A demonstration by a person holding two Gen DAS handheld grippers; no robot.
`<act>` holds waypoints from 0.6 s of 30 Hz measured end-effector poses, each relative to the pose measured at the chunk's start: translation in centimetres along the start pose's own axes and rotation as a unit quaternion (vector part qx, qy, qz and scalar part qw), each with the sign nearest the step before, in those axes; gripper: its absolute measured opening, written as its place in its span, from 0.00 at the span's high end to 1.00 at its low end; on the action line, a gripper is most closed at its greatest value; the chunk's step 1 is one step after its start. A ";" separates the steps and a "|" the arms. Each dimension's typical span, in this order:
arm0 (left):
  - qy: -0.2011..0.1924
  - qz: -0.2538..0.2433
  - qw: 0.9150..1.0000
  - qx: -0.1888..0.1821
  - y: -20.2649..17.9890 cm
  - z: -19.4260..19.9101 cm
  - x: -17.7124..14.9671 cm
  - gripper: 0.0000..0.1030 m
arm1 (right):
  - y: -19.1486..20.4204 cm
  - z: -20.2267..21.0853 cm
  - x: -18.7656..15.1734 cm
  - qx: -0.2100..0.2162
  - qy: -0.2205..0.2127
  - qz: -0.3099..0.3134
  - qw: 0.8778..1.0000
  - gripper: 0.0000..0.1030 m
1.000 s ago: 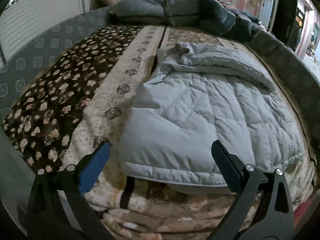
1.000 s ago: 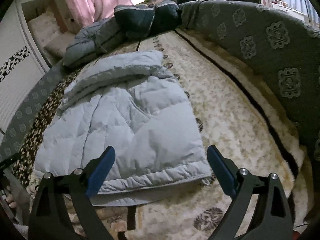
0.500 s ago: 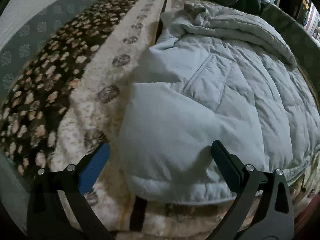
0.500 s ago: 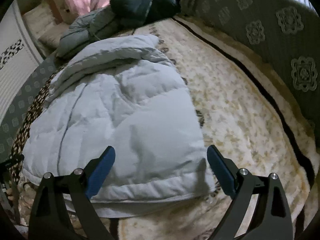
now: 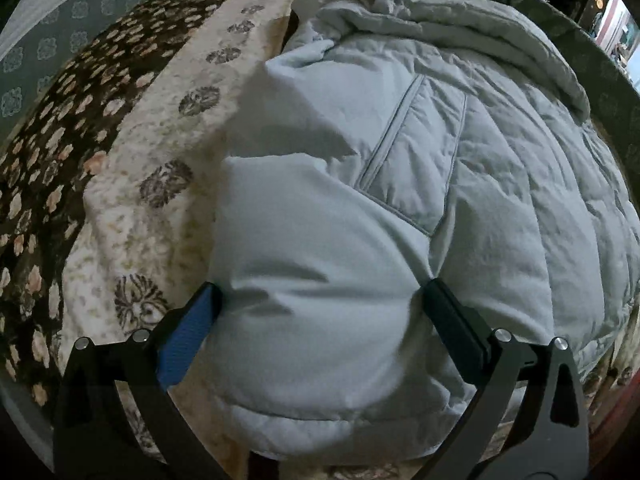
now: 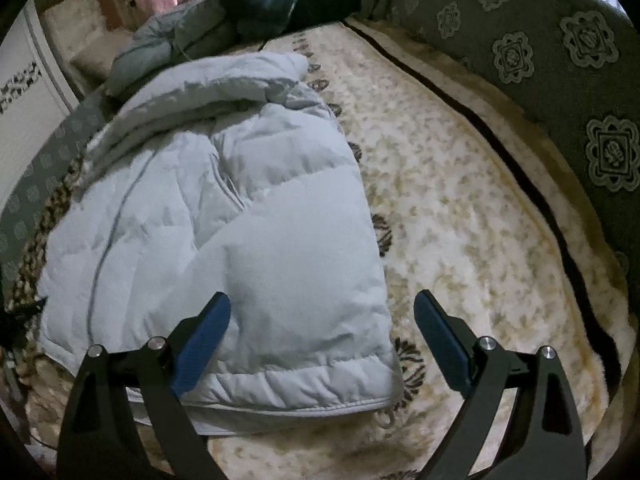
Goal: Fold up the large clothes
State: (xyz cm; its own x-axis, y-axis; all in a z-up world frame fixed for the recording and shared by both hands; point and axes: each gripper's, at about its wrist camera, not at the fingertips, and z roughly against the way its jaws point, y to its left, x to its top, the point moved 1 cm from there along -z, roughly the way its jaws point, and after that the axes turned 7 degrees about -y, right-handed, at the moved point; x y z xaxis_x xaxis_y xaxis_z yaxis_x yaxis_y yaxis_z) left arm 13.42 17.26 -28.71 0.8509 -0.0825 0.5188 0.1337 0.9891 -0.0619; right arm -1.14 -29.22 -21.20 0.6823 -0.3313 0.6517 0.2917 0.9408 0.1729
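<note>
Reaching wide open over the puffy jacket's (image 5: 360, 240) near hem, the left gripper (image 5: 320, 316) and right gripper (image 6: 322, 320) hold nothing yet. The jacket lies flat on the flowery blanket (image 6: 460, 208); it looks soft, light and squishy, so pinching its hem corners should work. Only the right view shows the dark coats (image 6: 280, 0) piled behind.
</note>
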 end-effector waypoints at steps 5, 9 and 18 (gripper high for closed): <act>0.008 0.013 0.999 -0.028 0.9 -1.3 0.5 0.03 | 0.6 -0.3 -0.1 -0.010 0.002 0.024 1.000 0.10; -0.003 0.012 0.999 -0.034 1.1 -1.6 0.3 0.03 | 0.2 -0.4 -0.1 -0.013 0.000 0.014 1.000 0.10; -0.029 -0.045 0.998 -0.037 -0.7 1.0 -0.8 0.27 | -0.3 0.0 -0.2 -0.008 -0.007 0.027 1.000 0.10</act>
State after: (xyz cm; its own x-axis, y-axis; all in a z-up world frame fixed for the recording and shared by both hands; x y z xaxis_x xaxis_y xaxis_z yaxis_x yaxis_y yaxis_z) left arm 12.19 16.78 -28.23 0.8034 -0.1616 0.5731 0.2473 0.9661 -0.0744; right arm -1.40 -29.44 -21.35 0.6879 -0.2799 0.6696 0.2656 0.9557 0.1266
